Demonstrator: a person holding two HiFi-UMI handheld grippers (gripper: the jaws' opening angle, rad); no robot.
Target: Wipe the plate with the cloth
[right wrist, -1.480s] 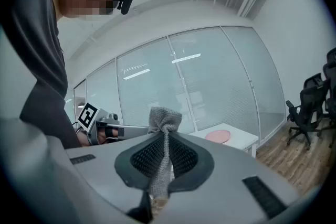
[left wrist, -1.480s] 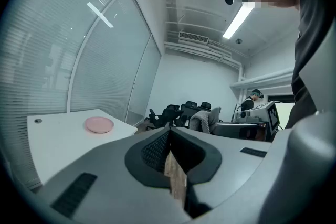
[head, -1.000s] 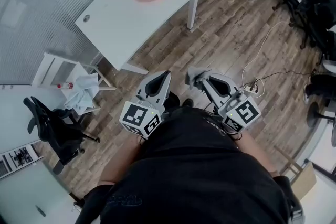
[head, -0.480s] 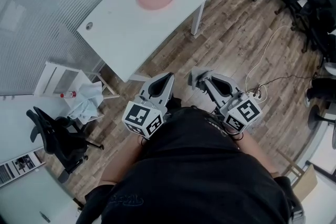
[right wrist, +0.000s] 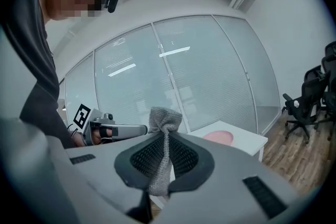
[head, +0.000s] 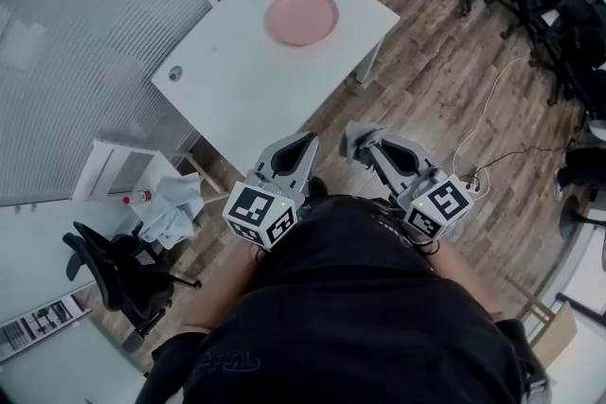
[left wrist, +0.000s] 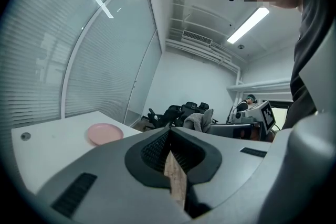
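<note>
Plate [head: 301,16] nearer than before, well ahead of right hand-held gripper [head: 365,149], tight on cloth [right wrist: 165,119].

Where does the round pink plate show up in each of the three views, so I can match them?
Head view: the round pink plate lies top centre, near the far end of the white table.
Left gripper view: plate at lower left, on the same table.
Right gripper view: plate low, right of centre, just right of the grey knitted cloth, on the table.
Shared landmark: the white table under the plate.
</note>
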